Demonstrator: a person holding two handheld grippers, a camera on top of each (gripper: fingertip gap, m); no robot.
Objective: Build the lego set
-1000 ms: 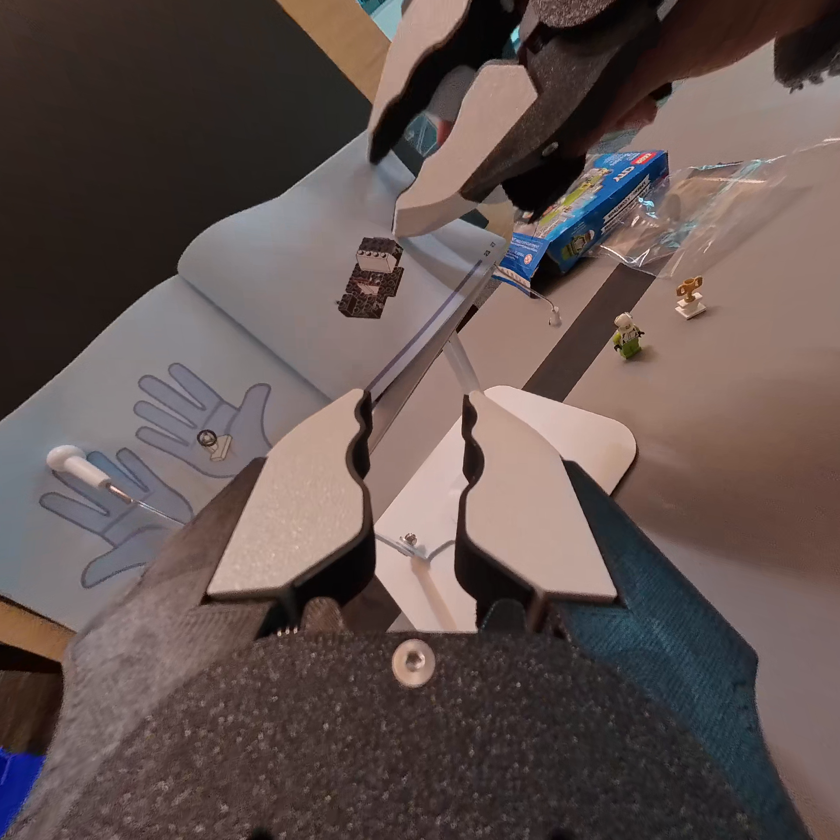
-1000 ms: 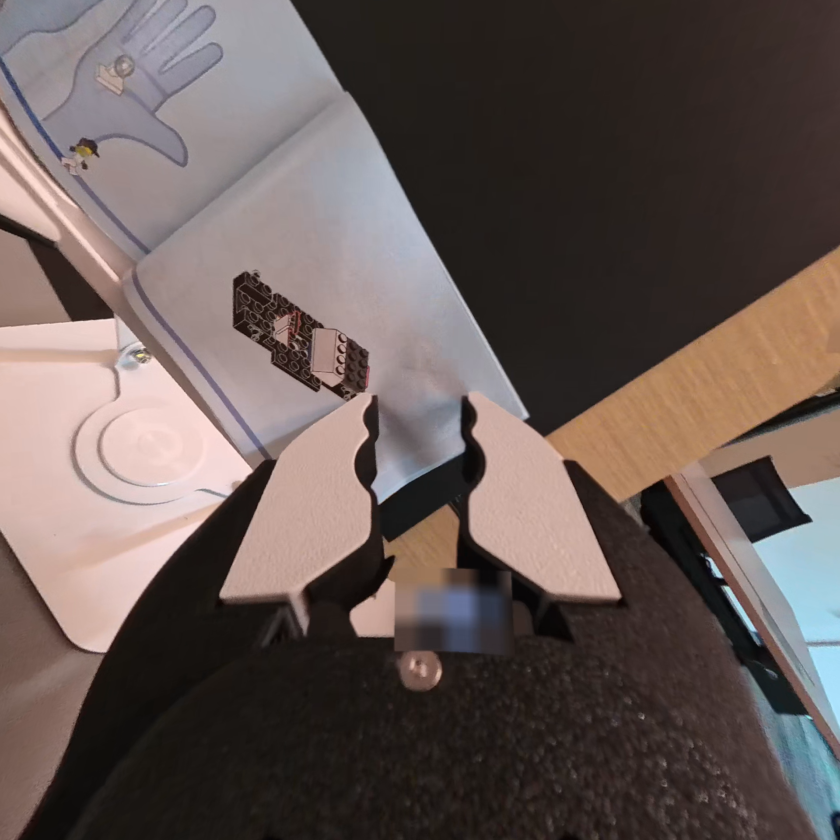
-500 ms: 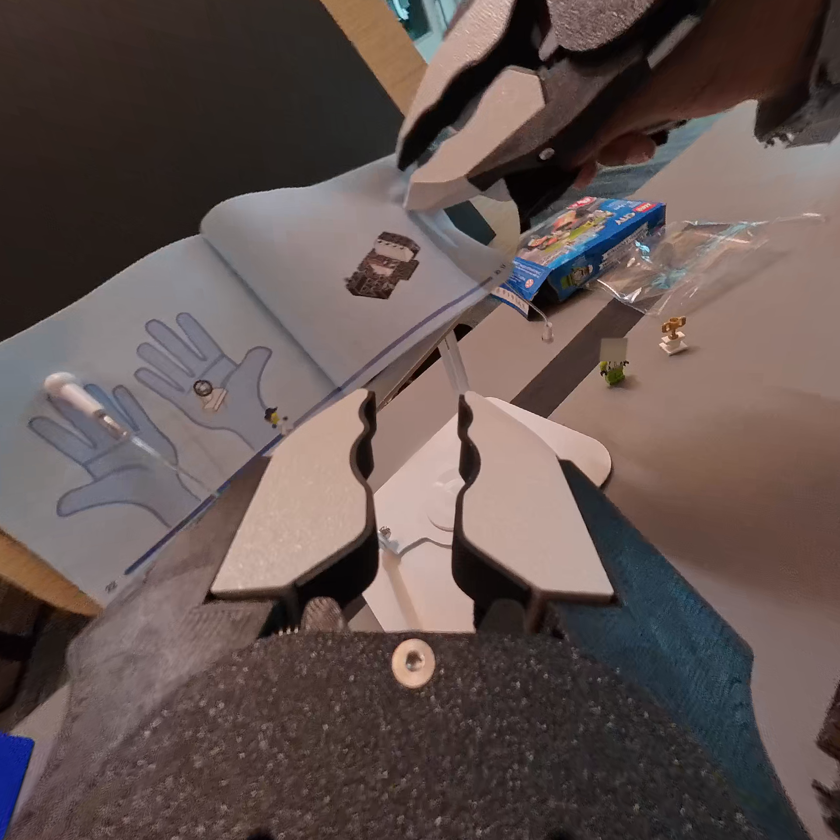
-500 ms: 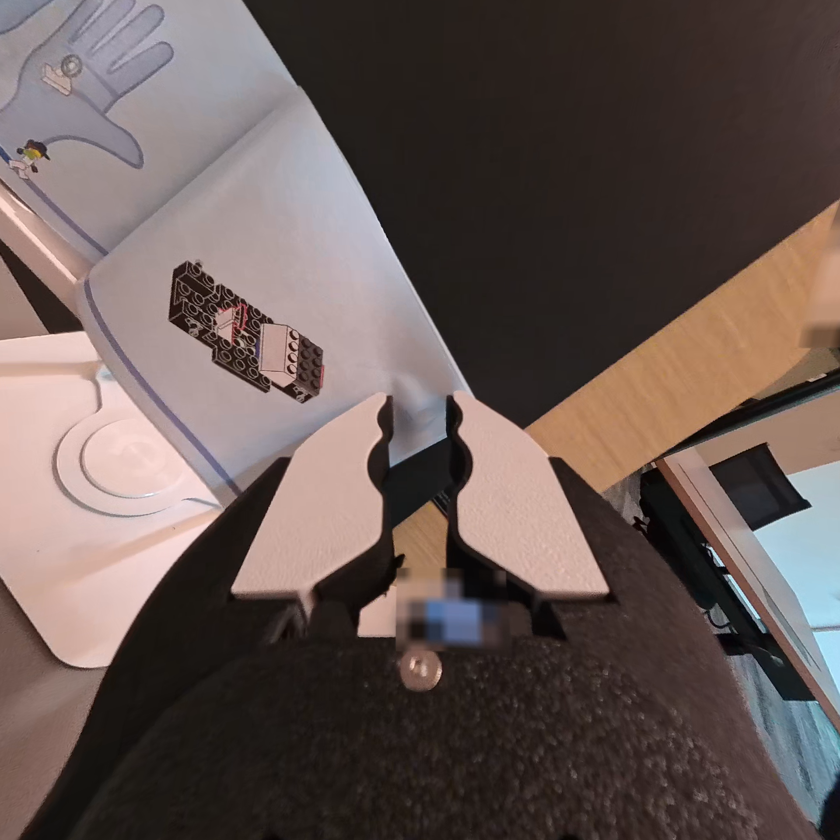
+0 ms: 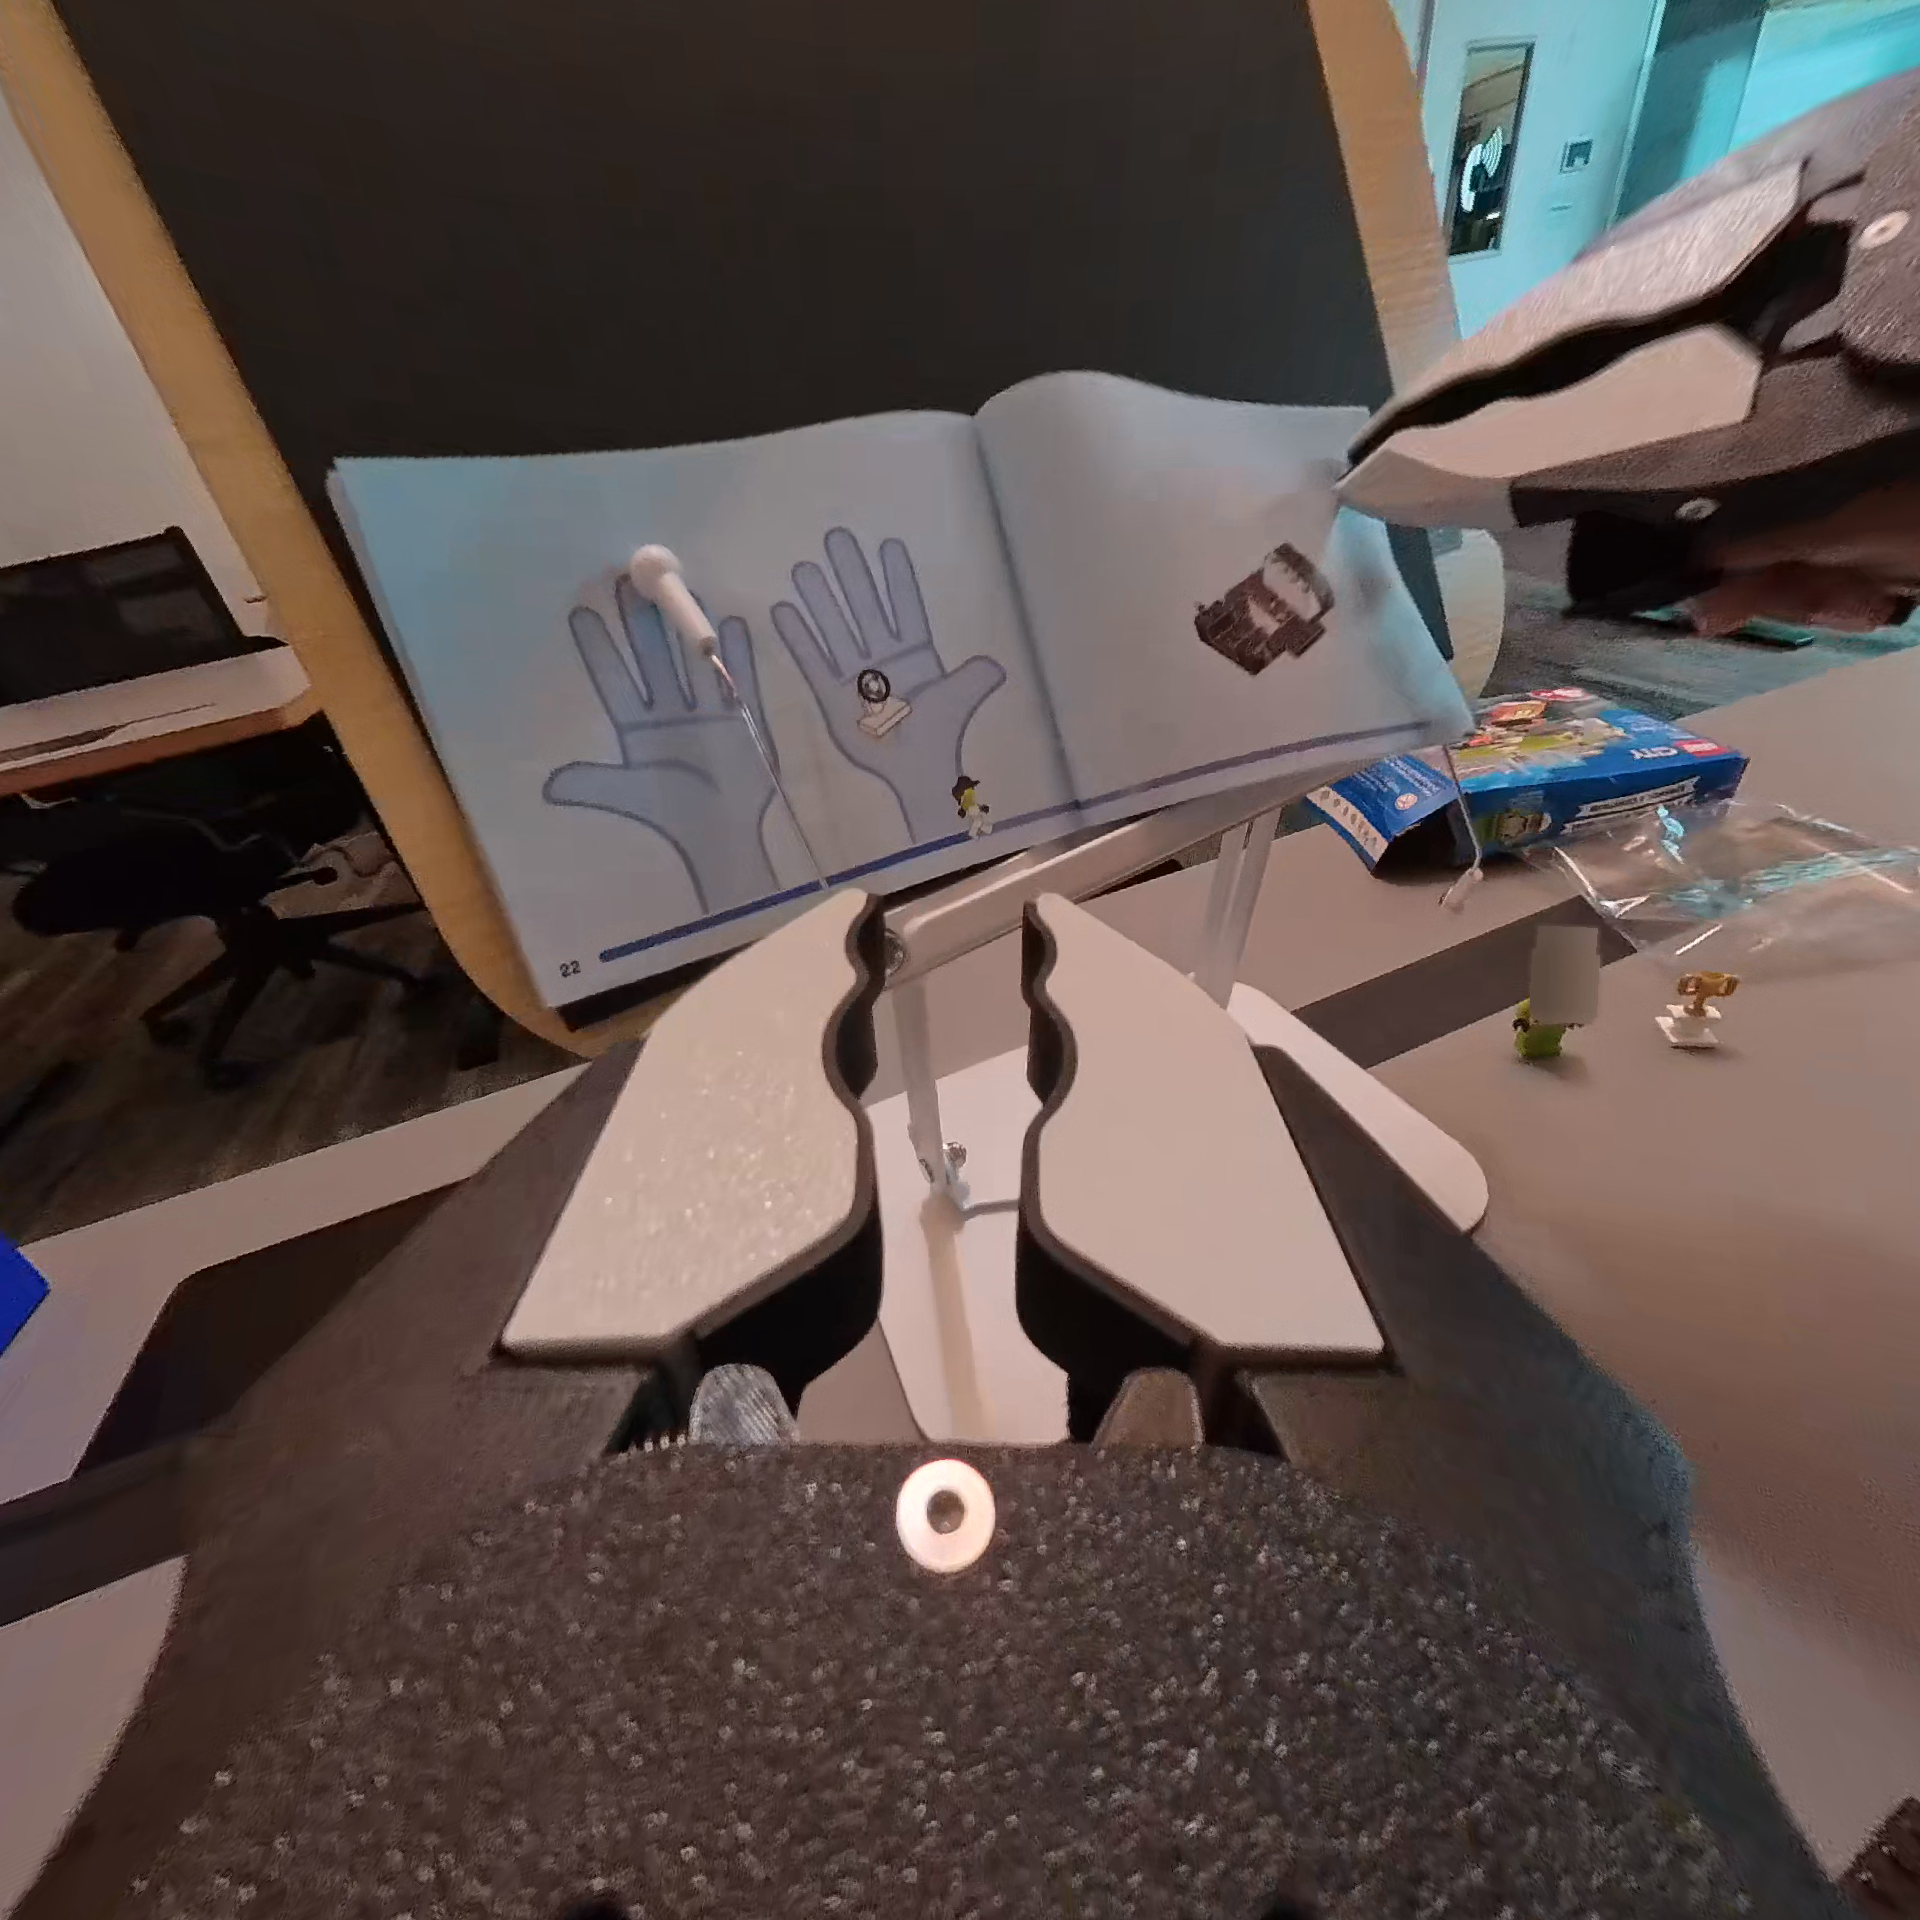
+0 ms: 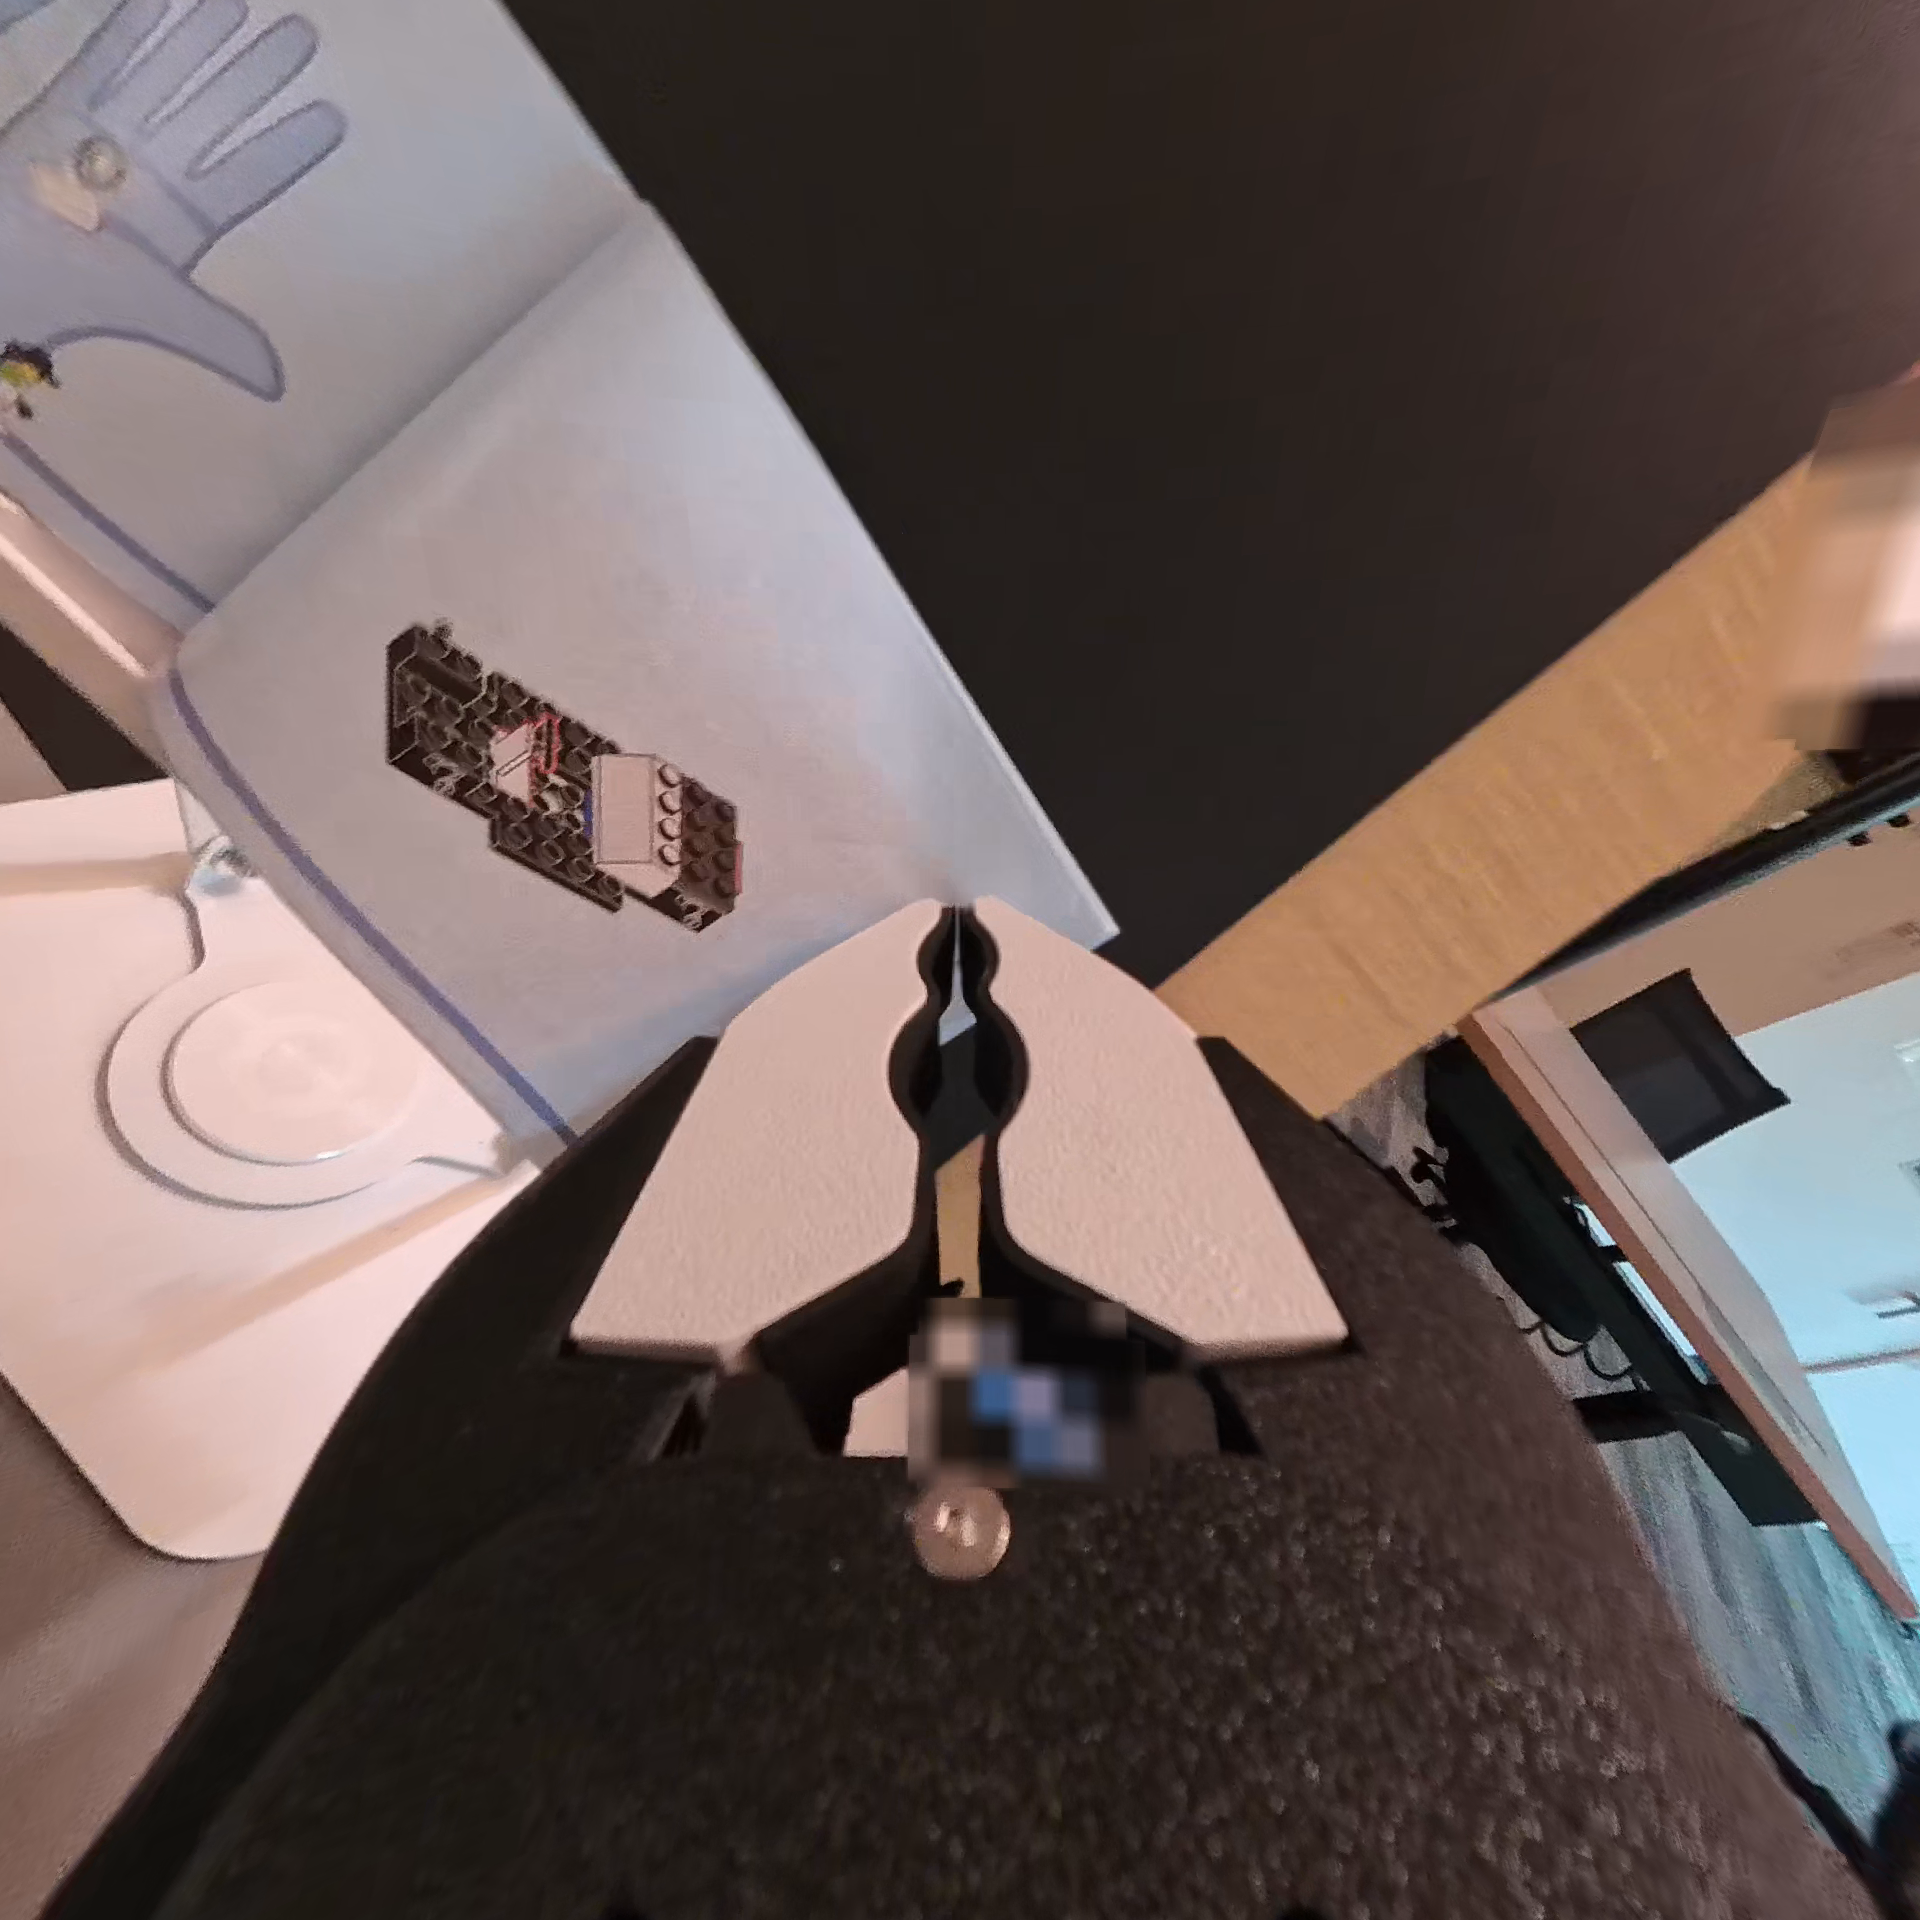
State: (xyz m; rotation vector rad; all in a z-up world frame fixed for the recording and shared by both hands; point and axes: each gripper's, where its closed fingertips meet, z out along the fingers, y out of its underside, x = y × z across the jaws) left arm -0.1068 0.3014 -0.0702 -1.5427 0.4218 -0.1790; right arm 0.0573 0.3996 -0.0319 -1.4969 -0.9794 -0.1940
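Grey-padded left hand-held gripper (image 5: 943,940): nearest the camera, fingers apart with nothing between them, hovering over the white stand base (image 5: 1382,1143).
White stand: its base rests on the grey desk (image 5: 1662,1195); thin arms rise from it and carry the booklet, just beyond the left fingertips.
Instruction booklet (image 5: 894,665): lies open and tilted on the stand; the left page shows two drawn hands, the right page a dark brick assembly.
Right hand-held gripper (image 6: 954,914): fingers pressed together on the outer edge of the booklet's right page (image 6: 644,582), near its upper corner; in the left wrist view it reaches in from the upper right.
Minifigure (image 5: 1543,1034): green, standing on the desk to the right of the stand, well apart from both grippers.
Gold trophy piece (image 5: 1699,1008): just beside the minifigure, on its right.
Clear plastic bag (image 5: 1766,873): farther back on the desk, behind the figure and the trophy.
Blue lego box (image 5: 1558,774): lying on its side behind the bag, below the right gripper.
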